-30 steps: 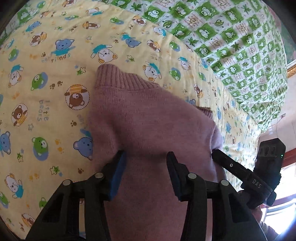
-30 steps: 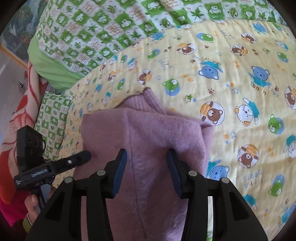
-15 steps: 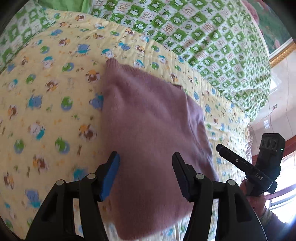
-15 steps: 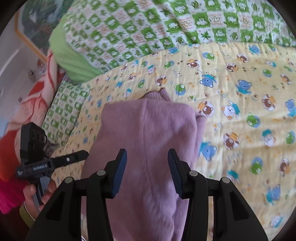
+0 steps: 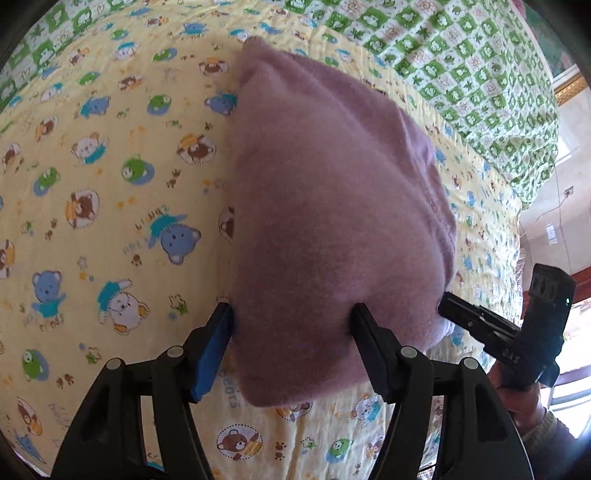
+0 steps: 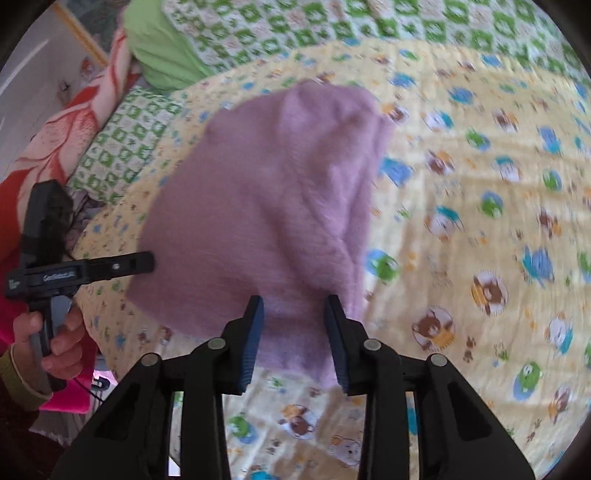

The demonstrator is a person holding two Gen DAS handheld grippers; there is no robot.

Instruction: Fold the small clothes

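Mauve fuzzy knit, a folded small sweater (image 5: 332, 221), lies on a pale yellow quilt printed with cartoon bears (image 5: 110, 184). The left wrist view gives it sharply: a rounded folded bundle, its layered edge showing along the right side, with the left gripper (image 5: 291, 317) over its near end, jaws spread and the blue pads just off the cloth at either side. That view also catches the right gripper (image 5: 448, 306) from the side, its tip at the sweater's lower right edge, but not how its fingers stand. The right wrist view (image 6: 266, 206) is motion-blurred; there the right gripper (image 6: 293, 308) has its jaws parted with the sweater's near edge between them, and contact cannot be made out. Only this view shows the hand (image 6: 51, 339) holding the left gripper (image 6: 147, 260), a red-and-pink floral cloth (image 6: 55, 125) and a green-checked blanket (image 6: 295, 33) behind.
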